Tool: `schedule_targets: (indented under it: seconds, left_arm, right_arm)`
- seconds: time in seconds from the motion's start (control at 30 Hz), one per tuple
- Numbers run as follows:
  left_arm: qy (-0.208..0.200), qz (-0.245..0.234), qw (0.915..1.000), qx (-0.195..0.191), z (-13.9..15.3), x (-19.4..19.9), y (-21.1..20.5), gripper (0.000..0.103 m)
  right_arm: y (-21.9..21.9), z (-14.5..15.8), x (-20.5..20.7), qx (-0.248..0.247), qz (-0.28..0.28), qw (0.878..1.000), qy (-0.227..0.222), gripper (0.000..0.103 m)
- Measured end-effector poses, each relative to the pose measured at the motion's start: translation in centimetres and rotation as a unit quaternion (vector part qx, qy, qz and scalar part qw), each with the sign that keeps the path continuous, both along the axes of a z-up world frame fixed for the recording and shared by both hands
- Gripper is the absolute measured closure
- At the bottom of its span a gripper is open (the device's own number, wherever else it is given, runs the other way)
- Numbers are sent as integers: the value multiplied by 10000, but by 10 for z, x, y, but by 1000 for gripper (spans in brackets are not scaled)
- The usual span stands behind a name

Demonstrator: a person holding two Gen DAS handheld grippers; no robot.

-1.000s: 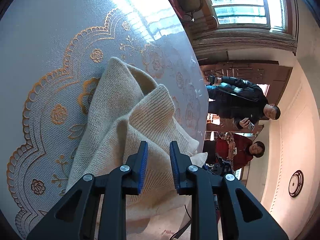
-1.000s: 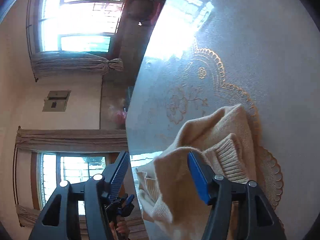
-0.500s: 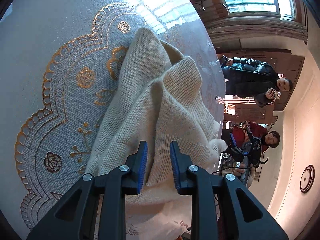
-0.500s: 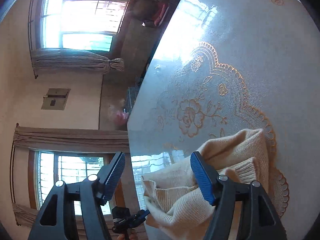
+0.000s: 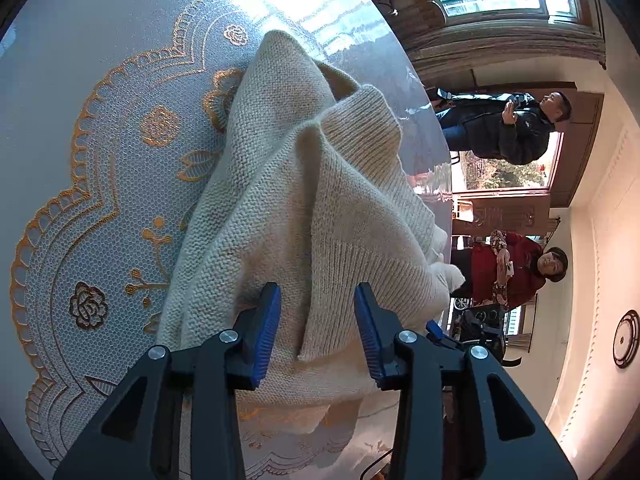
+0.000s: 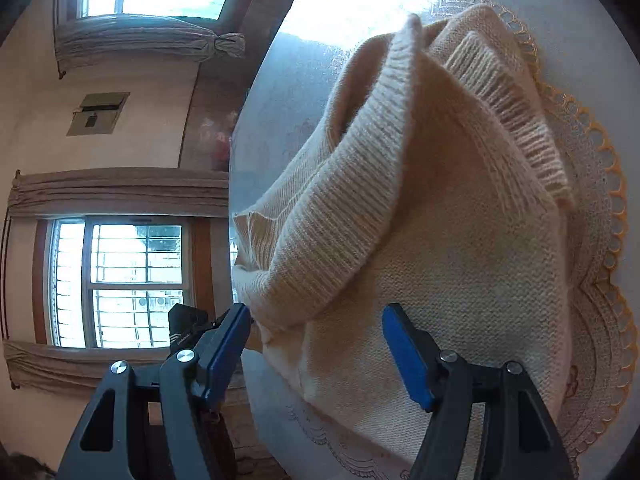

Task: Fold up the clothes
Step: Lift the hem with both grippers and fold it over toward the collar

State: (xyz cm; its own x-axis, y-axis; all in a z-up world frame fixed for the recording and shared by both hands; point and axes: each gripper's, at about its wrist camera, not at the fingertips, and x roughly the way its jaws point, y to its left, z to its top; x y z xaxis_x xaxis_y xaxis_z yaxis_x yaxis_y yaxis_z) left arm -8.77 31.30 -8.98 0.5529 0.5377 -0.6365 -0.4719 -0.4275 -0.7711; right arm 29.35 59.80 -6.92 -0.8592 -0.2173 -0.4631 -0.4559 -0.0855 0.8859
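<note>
- Surface (image 5: pixel 80 80): round, under a pale cover with gold lace and flower print. It fills the view ahead of both tools and carries the garment.
- Sweater (image 5: pixel 304 200): cream knit, bunched in a loose heap just ahead of both tools, not flat. A ribbed band (image 6: pixel 360 184) stands up in a ridge ahead of the right tool; one edge lies close to the rim of the surface. Judged: folding barely begun, since no neat crease shows.
- Left tool (image 5: pixel 316 320): jaws part spread and just been opening. A raised fold of knit runs between the blue pads, but the pads do not press it. Likely a release, or a reset for a better bite.
- Right tool (image 6: pixel 316 344): jaws spread wide, low over the sweater's near edge; cloth lies between them, ungripped. Wide stance suits taking a thick bunch.
- Two people stand beyond the far rim on the left tool's right side; well apart from the work.
- Next, judged: heap needs spreading flat first.
</note>
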Motion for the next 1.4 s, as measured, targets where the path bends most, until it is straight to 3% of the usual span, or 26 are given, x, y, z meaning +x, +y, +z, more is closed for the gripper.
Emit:
schedule_targets:
  seconds: [0.4,0.57,0.7,0.83,0.87,0.97,1.03,1.13,1.4]
  left_arm:
    - [-108,-128,9998,84,-4,13,33,56]
    - [-643,82,9976,259,-11,9,50,56]
    - [-1321,618,9866,730,-7,-1,70,56]
    - [-1523,1565,9699,1074,0,-29,71,56]
    - [-1444,1648,9697,1081,3,-34,72,56]
    - [-1113,1613,9753,1017,12,-38,69,56]
    - [-872,1368,9831,845,10,-33,65,54]
    - [-505,974,9924,557,7,-23,59,54]
    - [-324,409,9980,367,-4,17,58,54]
  right_arm:
    - [-3,-2,-36,-144,280,9994,142,32]
    - [8,10,-56,-127,86,9974,709,32]
    - [31,25,-66,-18,-422,9922,1172,32]
    - [53,33,-64,148,-1019,9903,932,32]
    - [54,35,-63,205,-1066,9904,851,32]
    - [34,44,-73,357,-407,9968,589,32]
    - [9,45,-82,397,231,9984,345,32]
    - [-16,32,-88,351,645,9972,103,31]
    - [-22,14,-147,-145,756,9943,744,31]
